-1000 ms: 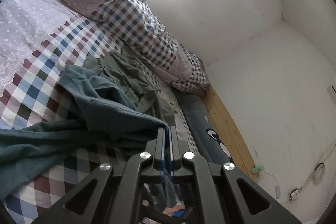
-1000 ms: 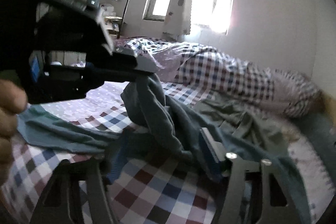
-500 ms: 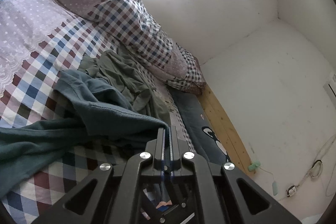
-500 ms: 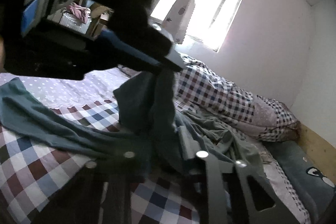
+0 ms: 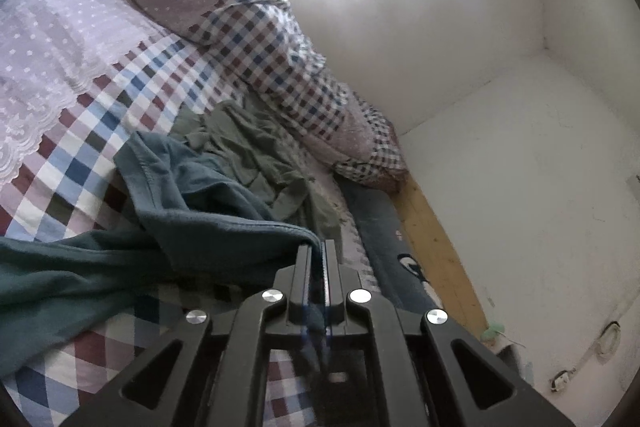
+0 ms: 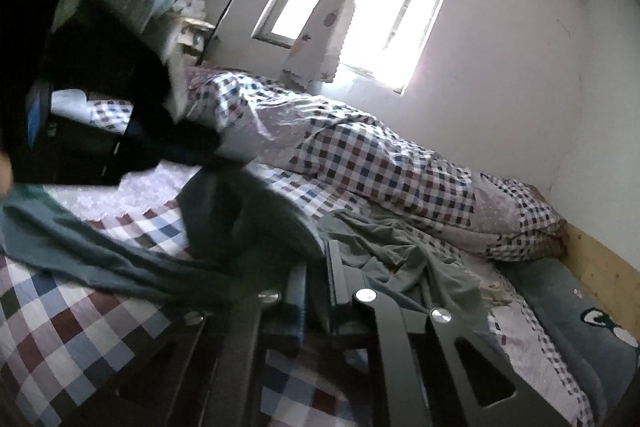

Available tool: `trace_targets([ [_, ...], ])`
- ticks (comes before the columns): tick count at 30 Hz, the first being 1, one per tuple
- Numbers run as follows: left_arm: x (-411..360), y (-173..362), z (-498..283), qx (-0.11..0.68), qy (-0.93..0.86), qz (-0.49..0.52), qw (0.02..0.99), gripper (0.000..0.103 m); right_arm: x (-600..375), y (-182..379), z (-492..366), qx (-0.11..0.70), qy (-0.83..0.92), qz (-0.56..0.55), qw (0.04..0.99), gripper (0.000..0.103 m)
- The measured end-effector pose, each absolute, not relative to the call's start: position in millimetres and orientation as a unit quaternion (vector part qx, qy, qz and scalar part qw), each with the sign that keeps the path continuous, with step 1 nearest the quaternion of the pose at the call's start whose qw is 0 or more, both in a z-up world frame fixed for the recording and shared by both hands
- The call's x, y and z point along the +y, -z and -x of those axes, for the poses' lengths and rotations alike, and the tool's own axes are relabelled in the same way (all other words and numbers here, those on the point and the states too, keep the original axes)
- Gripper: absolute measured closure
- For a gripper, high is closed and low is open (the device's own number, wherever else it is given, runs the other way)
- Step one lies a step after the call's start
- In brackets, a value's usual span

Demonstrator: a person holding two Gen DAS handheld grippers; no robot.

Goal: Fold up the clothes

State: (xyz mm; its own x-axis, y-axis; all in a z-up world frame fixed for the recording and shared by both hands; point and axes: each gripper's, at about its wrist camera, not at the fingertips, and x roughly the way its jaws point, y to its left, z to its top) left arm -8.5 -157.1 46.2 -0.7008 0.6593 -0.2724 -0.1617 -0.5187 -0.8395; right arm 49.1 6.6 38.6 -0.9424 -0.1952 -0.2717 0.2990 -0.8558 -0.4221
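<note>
Item: dark teal cotton garment (image 5: 208, 227), gathered for folding

My left tongs (image 5: 318, 247) pinch its edge; my right tongs (image 6: 318, 267) are closing on another fold. It lies rumpled on the checked bed (image 5: 80, 155), grey-green garment (image 5: 256, 147) beyond. Next, I judge: lift, spread flat.

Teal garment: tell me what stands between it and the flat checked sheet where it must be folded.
The crumpled grey-green garment lies against the teal garment on its far side. Otherwise the checked sheet beside it shows bare. Both grippers, left and right, already pinch the teal cloth.
</note>
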Motion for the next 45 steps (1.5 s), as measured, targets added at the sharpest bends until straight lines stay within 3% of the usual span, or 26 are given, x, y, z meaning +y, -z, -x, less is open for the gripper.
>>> trace_targets([
  [7, -147.7, -48.7, 8.4, -0.390, -0.846, 0.290, 0.219, 0.092, 38.5, -61.5, -44.9, 0.213, 0.964, -0.107, 0.118, 0.097],
  [11, -157.7, -50.3, 5.2, -0.399, -0.855, 0.261, 0.205, 0.065, 62.2, -72.6, -38.6, 0.194, 0.970, -0.106, 0.101, 0.097],
  [22, -162.6, -14.5, 24.1, -0.460, -0.829, 0.278, 0.155, 0.032, 123.9, -107.7, -45.5, 0.145, 0.986, -0.071, 0.050, 0.097],
  [33, -134.2, 47.0, 48.7, -0.484, -0.777, 0.386, 0.112, 0.031, 194.8, -123.9, -43.5, 0.083, 0.994, -0.075, -0.015, 0.097],
  [45, -86.3, 53.7, 65.6, -0.483, -0.757, 0.413, 0.153, 0.031, 296.8, -118.1, -29.9, -0.003, 0.987, -0.122, -0.103, 0.097],
])
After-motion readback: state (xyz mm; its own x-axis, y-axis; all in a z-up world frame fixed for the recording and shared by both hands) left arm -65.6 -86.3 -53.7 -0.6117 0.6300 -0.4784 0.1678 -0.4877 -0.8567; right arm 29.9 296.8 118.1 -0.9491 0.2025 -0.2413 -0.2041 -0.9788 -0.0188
